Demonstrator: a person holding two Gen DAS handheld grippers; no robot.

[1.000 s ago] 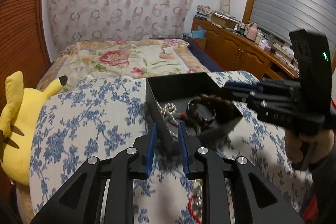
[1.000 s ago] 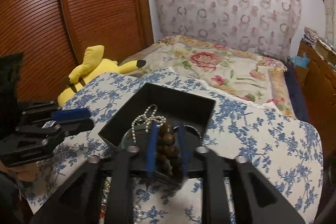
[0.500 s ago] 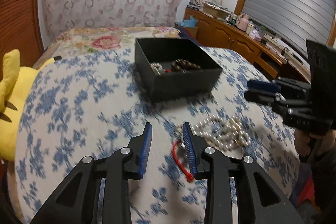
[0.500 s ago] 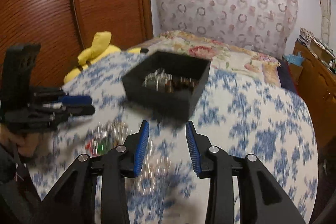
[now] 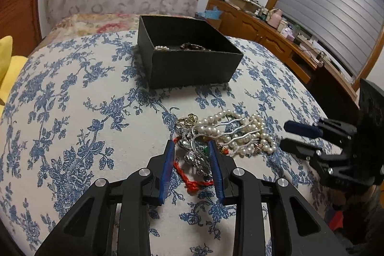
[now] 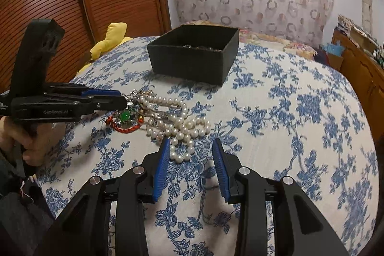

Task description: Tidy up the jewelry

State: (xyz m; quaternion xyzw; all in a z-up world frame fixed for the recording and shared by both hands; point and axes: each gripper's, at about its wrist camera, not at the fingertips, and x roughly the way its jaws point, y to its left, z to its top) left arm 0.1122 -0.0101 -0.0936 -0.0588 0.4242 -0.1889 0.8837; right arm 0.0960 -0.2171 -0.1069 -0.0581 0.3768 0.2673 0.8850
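Floral tablecloth (image 5: 72,97), black box (image 5: 192,64), jewelry heap (image 5: 225,136)

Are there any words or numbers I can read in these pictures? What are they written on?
"GenRobot.AI", as best it reads, small and soft: in pale letters on the side of the left tool, seen from the right wrist view.
A line of small pale print on the underside of the right tool, seen from the left wrist view: too small to read.
Boxes and bottles on the wooden sideboard: any labels too small and blurred to read.
The black jewelry box: no writing.

Both tongs, left (image 5: 191,160) and right (image 6: 191,155), point downward with jaws parted, gripping nothing.
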